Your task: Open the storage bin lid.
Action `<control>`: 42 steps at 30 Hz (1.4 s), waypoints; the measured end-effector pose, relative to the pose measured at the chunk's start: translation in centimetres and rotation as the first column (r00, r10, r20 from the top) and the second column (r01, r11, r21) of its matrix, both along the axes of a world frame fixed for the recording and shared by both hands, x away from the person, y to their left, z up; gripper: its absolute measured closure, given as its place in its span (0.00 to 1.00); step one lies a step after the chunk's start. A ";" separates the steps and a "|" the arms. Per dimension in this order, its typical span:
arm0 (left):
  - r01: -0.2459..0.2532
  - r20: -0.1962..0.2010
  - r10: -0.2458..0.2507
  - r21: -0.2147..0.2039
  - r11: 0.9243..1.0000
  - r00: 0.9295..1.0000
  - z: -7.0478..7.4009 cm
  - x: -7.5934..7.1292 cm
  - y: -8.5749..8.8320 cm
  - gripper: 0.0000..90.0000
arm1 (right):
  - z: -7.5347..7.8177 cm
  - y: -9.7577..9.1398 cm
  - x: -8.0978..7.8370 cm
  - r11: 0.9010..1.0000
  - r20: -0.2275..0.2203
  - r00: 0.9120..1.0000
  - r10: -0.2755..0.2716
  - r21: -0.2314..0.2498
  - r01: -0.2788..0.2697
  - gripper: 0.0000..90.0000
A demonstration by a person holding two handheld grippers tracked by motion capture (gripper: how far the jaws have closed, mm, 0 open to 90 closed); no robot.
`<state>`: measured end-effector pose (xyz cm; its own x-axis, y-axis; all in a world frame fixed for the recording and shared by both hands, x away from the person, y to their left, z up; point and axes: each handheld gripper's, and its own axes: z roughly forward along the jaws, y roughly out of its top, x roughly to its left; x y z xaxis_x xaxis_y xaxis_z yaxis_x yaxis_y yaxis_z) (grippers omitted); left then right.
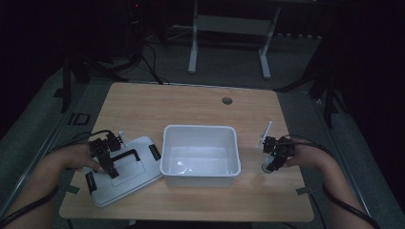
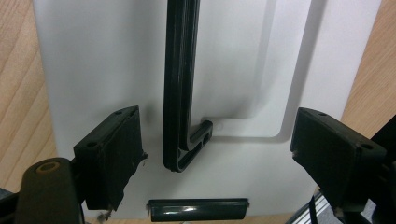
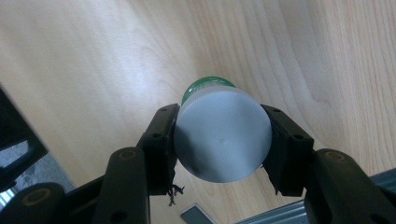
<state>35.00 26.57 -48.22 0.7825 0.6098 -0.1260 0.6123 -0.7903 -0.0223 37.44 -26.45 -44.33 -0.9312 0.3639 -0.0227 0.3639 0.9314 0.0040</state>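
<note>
A white open bin (image 1: 200, 172) stands at the middle of the wooden table (image 1: 191, 107). Its pale grey lid (image 1: 125, 182) lies flat to the bin's left, with a black handle (image 2: 180, 93) on top and a black latch (image 2: 197, 210) at its near edge. My left gripper (image 1: 107, 155) hovers over the lid, open (image 2: 215, 140), its jaws on either side of the handle's end without touching it. At the table's right, my right gripper (image 1: 274, 160) is shut (image 3: 223, 140) on a small green bottle (image 3: 201, 87) with a white cap (image 3: 223, 135), held just above the wood.
A round cable hole (image 1: 227, 100) sits in the far part of the table. Small tape marks (image 1: 304, 191) lie near the front corners. Behind the table stands a white desk frame (image 1: 229, 28) on a dark floor.
</note>
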 end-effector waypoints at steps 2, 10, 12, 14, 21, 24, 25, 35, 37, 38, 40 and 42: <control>-0.002 -0.002 0.002 0.003 1.000 1.000 0.0 -0.1 0.0 0.18 | 0.5 0.3 -0.2 1.000 0.009 1.000 0.024 -0.001 -0.024 0.56; 0.002 0.006 -0.002 0.000 1.000 1.000 0.3 -0.1 -0.1 0.18 | 3.0 1.4 -1.0 0.997 0.007 0.997 0.071 -0.017 -0.071 0.56; 0.002 0.003 -0.002 0.002 1.000 1.000 0.2 -0.1 -0.1 0.18 | 3.7 1.7 -1.2 0.996 0.015 0.996 0.086 -0.014 -0.086 0.56; 0.004 0.000 -0.004 0.000 1.000 1.000 0.2 -0.1 -0.2 0.18 | 4.2 2.0 -1.4 0.996 0.018 0.995 0.094 -0.013 -0.094 0.56; 0.010 0.000 -0.010 0.004 1.000 1.000 0.3 -0.1 -0.4 0.18 | 5.9 3.3 -1.7 0.995 0.023 0.995 0.100 -0.023 -0.100 0.56; 0.011 0.001 -0.011 0.004 1.000 1.000 0.5 0.0 -0.5 0.18 | 6.8 3.8 -1.8 0.996 0.022 0.996 0.092 0.013 -0.092 0.56; 0.013 0.002 -0.013 0.005 1.000 1.000 0.6 0.0 -0.5 0.18 | 7.1 4.0 -1.8 0.995 0.024 0.995 0.094 0.015 -0.094 0.56; 0.012 0.008 -0.012 -0.001 1.000 1.000 0.7 -0.1 -0.5 0.18 | 10.2 6.0 -1.8 0.991 0.063 0.989 0.130 -0.014 -0.130 0.56; 0.016 0.004 -0.016 -0.001 1.000 1.000 0.6 -0.1 -0.6 0.18 | 10.8 6.5 -1.9 0.989 0.071 0.986 0.148 -0.015 -0.148 0.56; 0.016 0.005 -0.016 0.001 1.000 1.000 0.6 -0.1 -0.6 0.18 | 11.1 6.8 -1.9 0.988 0.073 0.985 0.155 -0.019 -0.154 0.56; 0.017 0.002 -0.017 0.000 1.000 1.000 0.6 0.0 -0.7 0.18 | 11.5 7.4 -2.1 0.985 0.078 0.982 0.173 -0.028 -0.171 0.56; 0.020 0.007 -0.020 0.000 1.000 1.000 0.7 0.0 -0.7 0.18 | 12.0 8.0 -2.2 0.982 0.073 0.979 0.188 -0.019 -0.187 0.56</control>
